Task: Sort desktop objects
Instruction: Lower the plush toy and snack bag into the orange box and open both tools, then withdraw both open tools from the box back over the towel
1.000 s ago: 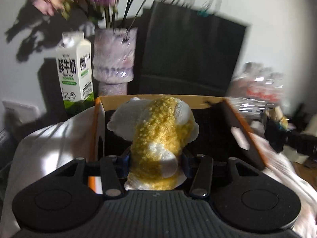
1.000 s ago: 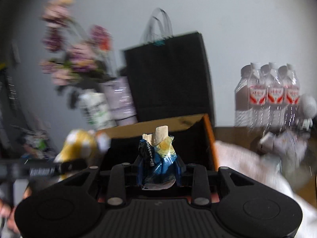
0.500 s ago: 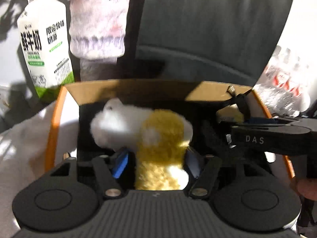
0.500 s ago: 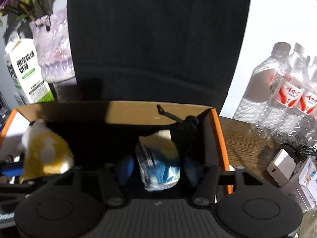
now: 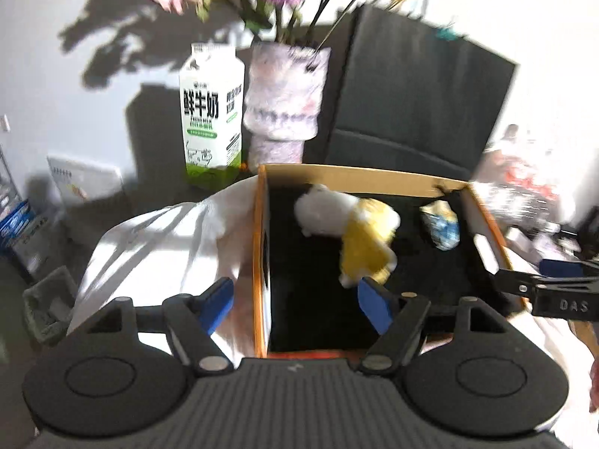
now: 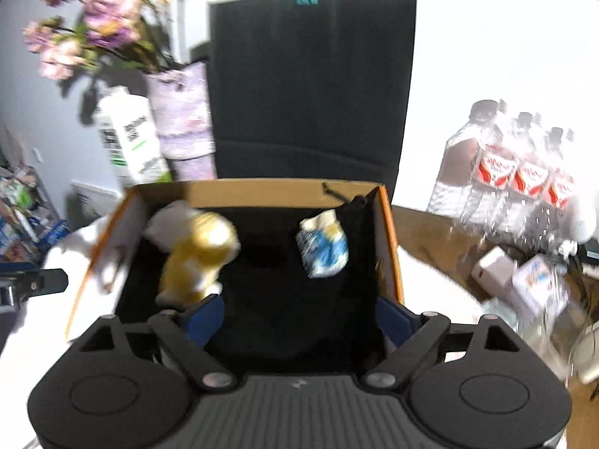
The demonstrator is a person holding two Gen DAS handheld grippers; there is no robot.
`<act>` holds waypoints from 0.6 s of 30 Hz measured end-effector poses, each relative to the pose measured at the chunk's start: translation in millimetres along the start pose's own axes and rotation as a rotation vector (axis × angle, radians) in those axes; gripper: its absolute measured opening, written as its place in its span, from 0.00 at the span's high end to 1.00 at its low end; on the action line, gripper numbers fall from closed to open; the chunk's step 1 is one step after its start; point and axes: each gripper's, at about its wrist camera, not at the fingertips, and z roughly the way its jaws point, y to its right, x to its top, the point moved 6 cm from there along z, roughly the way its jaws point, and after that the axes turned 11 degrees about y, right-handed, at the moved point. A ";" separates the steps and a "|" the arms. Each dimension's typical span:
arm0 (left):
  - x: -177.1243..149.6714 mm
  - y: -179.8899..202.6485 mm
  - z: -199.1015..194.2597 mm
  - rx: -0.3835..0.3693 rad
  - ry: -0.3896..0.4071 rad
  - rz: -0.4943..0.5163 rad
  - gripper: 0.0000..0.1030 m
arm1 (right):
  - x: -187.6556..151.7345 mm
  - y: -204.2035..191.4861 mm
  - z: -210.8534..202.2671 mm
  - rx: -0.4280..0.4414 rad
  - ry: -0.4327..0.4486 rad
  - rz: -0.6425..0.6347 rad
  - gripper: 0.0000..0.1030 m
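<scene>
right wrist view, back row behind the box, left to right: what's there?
Flowers → milk carton → purple vase → black paper bag → pack of water bottles.
</scene>
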 end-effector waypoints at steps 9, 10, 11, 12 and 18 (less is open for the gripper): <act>-118.1 7.9 -120.2 -0.137 0.086 -0.042 0.22 | -109.2 -21.2 -122.0 0.175 0.109 0.104 0.05; -133.5 6.5 -124.8 -0.133 0.084 -0.067 0.22 | -124.0 -22.9 -133.6 0.183 0.127 0.111 0.04; -149.2 6.0 -128.0 -0.122 0.076 -0.078 0.22 | -140.3 -25.3 -147.5 0.180 0.148 0.108 0.03; -164.3 6.0 -131.6 -0.099 0.077 -0.074 0.22 | -156.1 -27.1 -158.2 0.165 0.174 0.110 0.03; -228.5 10.2 -139.5 -0.099 0.107 -0.030 0.22 | -240.1 -40.6 -199.4 0.124 0.225 0.160 0.00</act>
